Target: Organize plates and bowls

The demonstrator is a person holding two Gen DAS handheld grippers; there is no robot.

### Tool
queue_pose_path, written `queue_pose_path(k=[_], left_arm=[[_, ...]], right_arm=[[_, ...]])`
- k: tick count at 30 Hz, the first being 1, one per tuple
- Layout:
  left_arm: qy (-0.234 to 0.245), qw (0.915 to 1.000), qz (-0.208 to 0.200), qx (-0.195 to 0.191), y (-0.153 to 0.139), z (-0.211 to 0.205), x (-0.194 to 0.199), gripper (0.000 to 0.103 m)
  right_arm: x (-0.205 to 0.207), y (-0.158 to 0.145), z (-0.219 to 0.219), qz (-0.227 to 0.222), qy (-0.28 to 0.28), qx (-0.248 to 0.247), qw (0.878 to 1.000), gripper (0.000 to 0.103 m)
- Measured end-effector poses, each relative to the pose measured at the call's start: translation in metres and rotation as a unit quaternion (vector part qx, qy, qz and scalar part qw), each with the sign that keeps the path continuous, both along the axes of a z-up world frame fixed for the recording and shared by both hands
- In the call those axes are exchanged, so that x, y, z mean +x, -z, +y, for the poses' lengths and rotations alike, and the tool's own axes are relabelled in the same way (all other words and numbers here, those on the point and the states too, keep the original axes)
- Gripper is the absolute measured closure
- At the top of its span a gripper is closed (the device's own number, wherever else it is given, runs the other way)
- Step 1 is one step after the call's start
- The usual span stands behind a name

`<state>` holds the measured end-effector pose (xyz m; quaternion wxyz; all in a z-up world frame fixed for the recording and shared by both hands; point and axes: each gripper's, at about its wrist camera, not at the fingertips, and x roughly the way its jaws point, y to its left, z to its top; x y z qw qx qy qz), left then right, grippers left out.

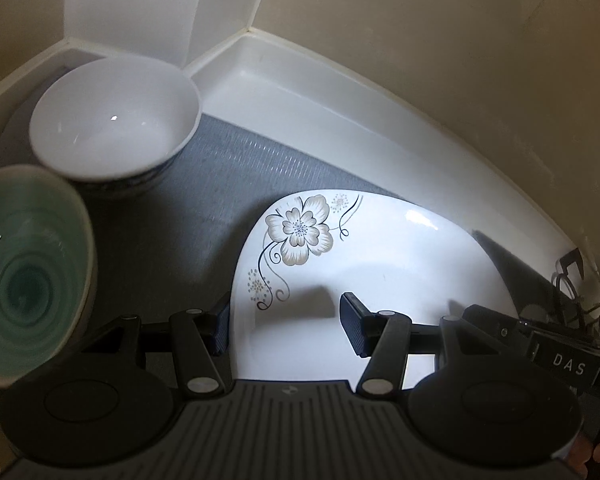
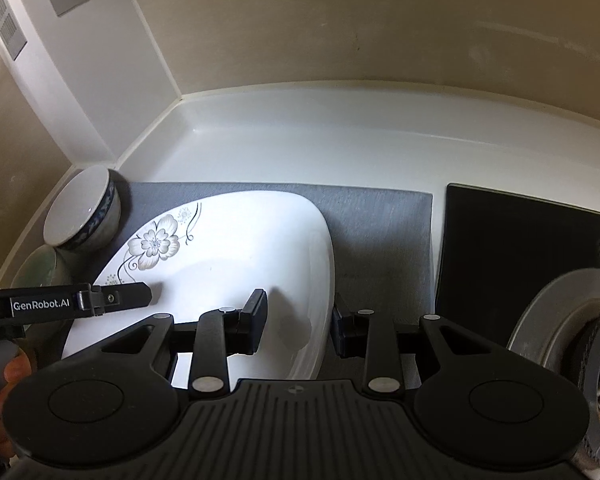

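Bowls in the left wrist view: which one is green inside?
The green swirl bowl at the left edge; the white bowl behind it has a plain white interior.

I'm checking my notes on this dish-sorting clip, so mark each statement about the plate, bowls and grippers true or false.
1. The floral plate lies on the grey mat. True.
2. The green bowl sits inside the white bowl. False: it stands beside it.
3. The white bowl has a blue pattern on its outside. True.
4. The plate's flower is bright red. False: it is pale beige with dark outlines.
5. The left gripper and the right gripper each have a plate edge between their fingers. True.
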<state>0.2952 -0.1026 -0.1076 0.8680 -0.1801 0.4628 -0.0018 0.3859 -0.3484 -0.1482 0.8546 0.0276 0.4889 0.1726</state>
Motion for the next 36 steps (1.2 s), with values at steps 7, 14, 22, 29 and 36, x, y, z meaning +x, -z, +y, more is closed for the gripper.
queue_pose_path(k=[7, 14, 22, 29, 36], left_arm=[[0.001, 1.0000, -0.003, -0.004, 0.004, 0.004, -0.004, 0.042], [0.002, 1.0000, -0.002, -0.004, 0.007, 0.010, -0.010, 0.042], [0.008, 1.0000, 0.002, -0.001, 0.010, 0.002, -0.005, 0.042], [0.014, 0.9999, -0.004, 0.003, 0.012, -0.004, -0.006, 0.042], [0.023, 0.9997, -0.004, 0.007, 0.016, -0.008, -0.007, 0.042]], right_arm=[[-0.017, -0.002, 0.003, 0.006, 0.002, -0.005, 1.000, 0.068], [-0.033, -0.004, 0.007, 0.015, 0.002, -0.007, 1.000, 0.068], [-0.047, -0.006, 0.003, 0.018, 0.012, -0.007, 1.000, 0.068], [-0.060, -0.010, -0.003, 0.018, 0.022, -0.004, 1.000, 0.068], [-0.074, -0.015, -0.010, 0.018, 0.031, -0.001, 0.999, 0.068]])
